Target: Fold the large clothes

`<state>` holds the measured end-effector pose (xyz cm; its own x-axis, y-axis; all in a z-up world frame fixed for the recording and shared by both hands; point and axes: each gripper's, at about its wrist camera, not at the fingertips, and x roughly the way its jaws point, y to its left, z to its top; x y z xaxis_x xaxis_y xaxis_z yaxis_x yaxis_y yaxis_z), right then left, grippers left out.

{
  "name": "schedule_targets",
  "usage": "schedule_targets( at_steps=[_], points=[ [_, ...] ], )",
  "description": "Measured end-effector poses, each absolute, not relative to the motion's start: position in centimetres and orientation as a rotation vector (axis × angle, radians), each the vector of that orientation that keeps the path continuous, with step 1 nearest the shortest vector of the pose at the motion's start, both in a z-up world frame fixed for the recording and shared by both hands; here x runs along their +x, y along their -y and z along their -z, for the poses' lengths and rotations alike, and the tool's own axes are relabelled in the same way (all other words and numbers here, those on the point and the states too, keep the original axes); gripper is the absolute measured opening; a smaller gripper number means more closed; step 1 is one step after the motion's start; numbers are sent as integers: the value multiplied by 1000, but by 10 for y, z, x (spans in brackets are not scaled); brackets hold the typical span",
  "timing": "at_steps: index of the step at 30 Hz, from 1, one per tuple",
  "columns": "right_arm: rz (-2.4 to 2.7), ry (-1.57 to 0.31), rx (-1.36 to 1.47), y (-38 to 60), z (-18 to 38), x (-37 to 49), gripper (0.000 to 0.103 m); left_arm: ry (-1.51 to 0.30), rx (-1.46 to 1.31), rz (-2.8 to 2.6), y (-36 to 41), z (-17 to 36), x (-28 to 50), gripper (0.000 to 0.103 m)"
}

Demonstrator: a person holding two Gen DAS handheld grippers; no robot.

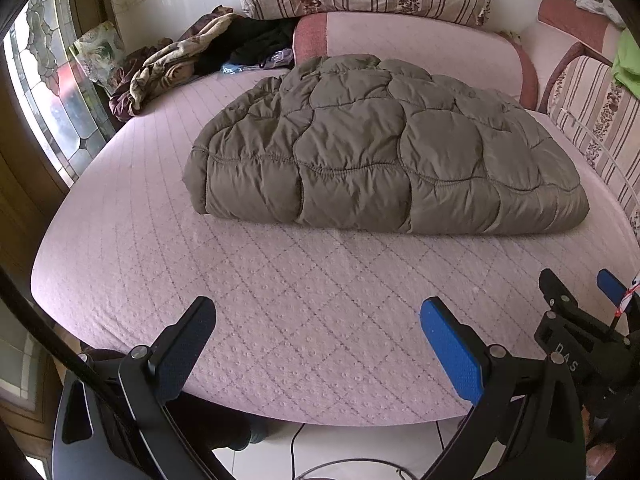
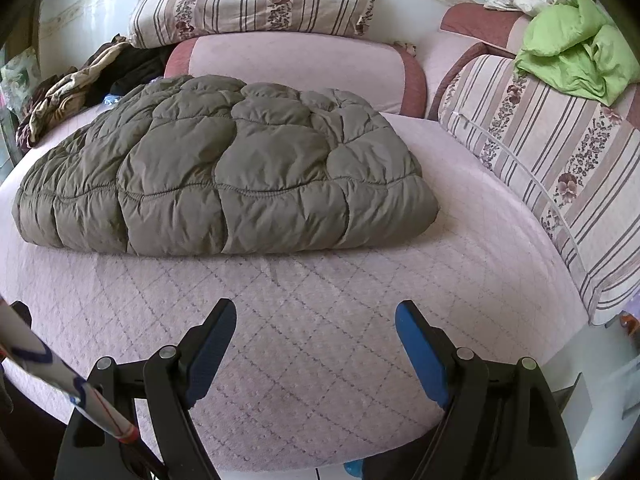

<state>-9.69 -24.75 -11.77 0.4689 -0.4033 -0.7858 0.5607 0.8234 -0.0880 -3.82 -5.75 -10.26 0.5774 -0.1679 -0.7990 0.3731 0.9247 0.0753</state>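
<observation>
An olive-green quilted puffer jacket [image 1: 384, 148] is lying folded into a thick bundle in the middle of the pink quilted bed [image 1: 280, 320], its near edge well apart from both tools. The left gripper [image 1: 318, 344] is hovering over the bed's near edge with its fingers [image 1: 452, 352] standing wide apart and holding nothing; the right gripper [image 2: 316, 346] is doing the same, fingers [image 2: 420, 356] spread wide and empty, both angled down toward the cover. Judging by the compact shape, the folding is looking close to done, though whether another fold is intended cannot be told. The main risk from here is the padding springing back: the puffy fill is pushing the layers up, so the top layer may slide off if the bundle is nudged from one side only. A pinch that catches only the outer shell could drag one layer and pull the fold open. Pushing the bundle far back could run it into the pink bolster [image 2: 296, 64] behind it or the crumpled clothes [image 1: 188, 52] piled at the far left corner.
</observation>
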Motion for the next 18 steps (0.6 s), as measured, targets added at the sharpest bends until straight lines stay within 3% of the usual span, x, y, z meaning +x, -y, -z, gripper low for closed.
schedule_targets(
  at_steps=[18],
  points=[
    [590,-894,179,241,114,-99,85,-918,234,320,55,103,-39,102]
  ],
)
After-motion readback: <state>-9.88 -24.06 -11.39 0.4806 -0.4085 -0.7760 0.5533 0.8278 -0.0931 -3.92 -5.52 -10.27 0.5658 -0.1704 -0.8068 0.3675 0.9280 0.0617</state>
